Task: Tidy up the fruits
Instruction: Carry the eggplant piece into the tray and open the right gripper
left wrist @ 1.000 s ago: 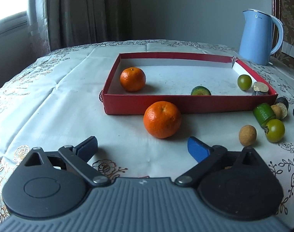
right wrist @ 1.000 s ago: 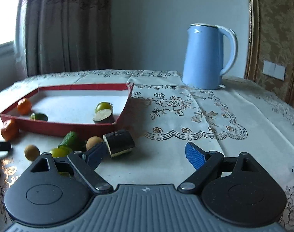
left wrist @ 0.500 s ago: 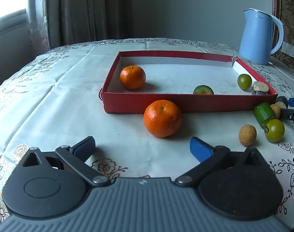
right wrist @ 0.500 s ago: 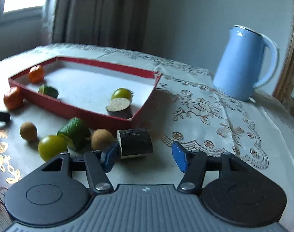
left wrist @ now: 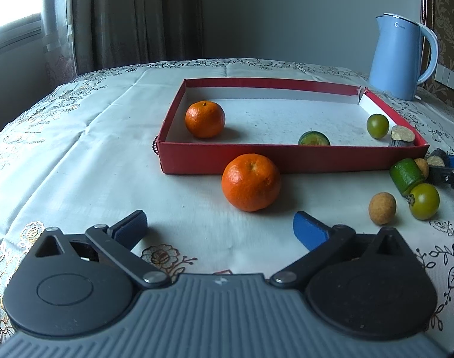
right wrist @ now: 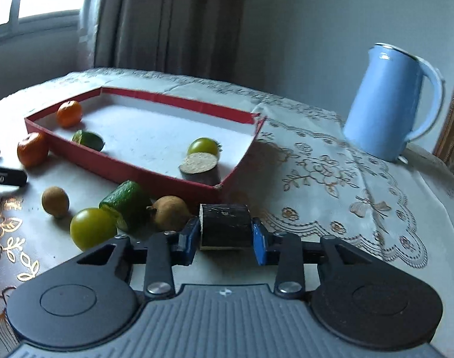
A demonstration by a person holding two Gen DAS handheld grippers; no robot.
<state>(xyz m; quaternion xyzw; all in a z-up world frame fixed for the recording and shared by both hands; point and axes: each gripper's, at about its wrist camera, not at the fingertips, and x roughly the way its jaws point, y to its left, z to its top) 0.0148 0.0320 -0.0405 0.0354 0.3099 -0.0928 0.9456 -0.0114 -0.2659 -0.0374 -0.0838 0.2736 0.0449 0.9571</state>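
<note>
You can read one mark only: a small grey brand logo near the top of the tall light-blue electric kettle (left wrist: pixel 401 56), upper right of your left wrist view, its letters too small to spell out.

Left gripper (left wrist: pixel 219 225) low and level, jaws spread wide — right gripper (right wrist: pixel 225 240) jaws drawn in, pads clamping.

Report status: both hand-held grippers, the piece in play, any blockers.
Left hand-held gripper open, facing orange. Right hand-held gripper shut on dark cut piece. Brown fruit beside it; red tray wall ahead.
</note>
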